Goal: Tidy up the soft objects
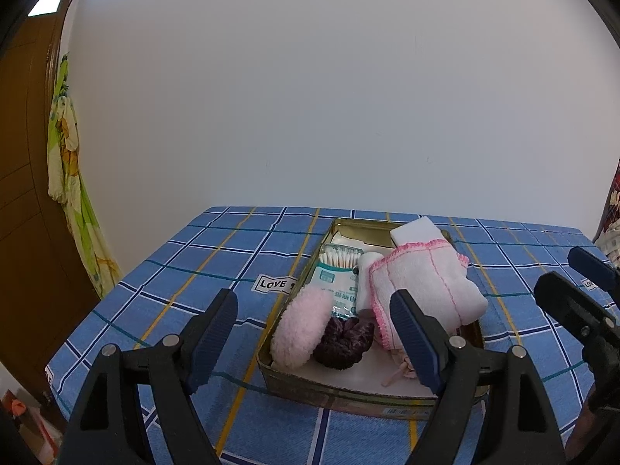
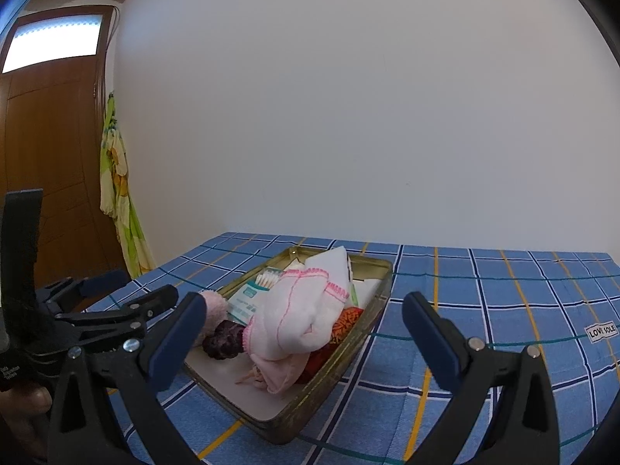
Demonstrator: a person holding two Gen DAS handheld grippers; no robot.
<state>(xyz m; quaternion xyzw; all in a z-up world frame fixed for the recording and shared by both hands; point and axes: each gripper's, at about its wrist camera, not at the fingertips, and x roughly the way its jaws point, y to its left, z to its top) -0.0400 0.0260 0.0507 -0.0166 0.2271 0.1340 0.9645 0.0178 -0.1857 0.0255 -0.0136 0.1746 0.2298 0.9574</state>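
- While your left tool [image 1: 321, 333] and right tool [image 2: 306, 337] hover with jaws apart and empty, the metal tin [image 1: 348, 397] sits on the checked bench [image 1: 186, 271].
- Your pink-edged white towel [image 1: 422, 290], fluffy pink puff [image 1: 302, 327], dark scrunchie [image 1: 345, 343] and cotton swab pack [image 1: 337, 271] lie inside the tin.

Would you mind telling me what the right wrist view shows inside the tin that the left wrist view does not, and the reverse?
Only the right wrist view shows an orange patterned cloth tucked beside the white towel, on its right there. Only the left wrist view shows the white sponge block clearly, at the tin's far end. Both show the towel, pink puff, dark scrunchie, cotton swabs, and both open grippers, left and right, holding nothing.
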